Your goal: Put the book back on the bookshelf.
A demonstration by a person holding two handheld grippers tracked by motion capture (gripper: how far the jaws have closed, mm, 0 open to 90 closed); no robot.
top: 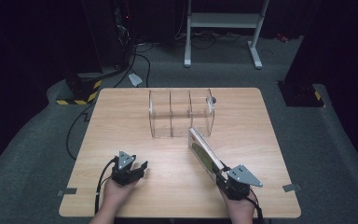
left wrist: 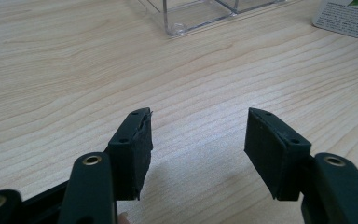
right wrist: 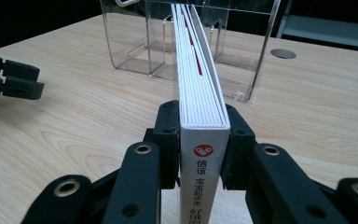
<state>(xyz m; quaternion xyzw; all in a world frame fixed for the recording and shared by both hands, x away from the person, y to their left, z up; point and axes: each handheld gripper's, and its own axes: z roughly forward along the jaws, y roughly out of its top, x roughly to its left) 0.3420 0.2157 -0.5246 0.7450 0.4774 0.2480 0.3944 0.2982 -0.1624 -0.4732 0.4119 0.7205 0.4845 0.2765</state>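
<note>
My right gripper (top: 222,175) is shut on the spine end of a thin white book (top: 204,155) with a green cover, held on edge and slanting up-left toward a clear three-compartment organizer (top: 181,114). In the right gripper view both pads press the book (right wrist: 200,84) at the right gripper (right wrist: 203,110), and its far end reaches the organizer (right wrist: 135,42). My left gripper (top: 141,168) rests low over the wooden table (top: 121,121) at the front left, open and with nothing in it. Its own view shows the left gripper (left wrist: 199,115) over bare wood, the organizer corner (left wrist: 186,16) ahead and the book (left wrist: 349,16) at the upper right.
A round cable hole (top: 213,100) lies in the table just behind the organizer's right end. A white metal stand (top: 223,21) and black cables (top: 140,60) are on the grey floor beyond the table. Grey tape marks (top: 66,191) sit at the front corners.
</note>
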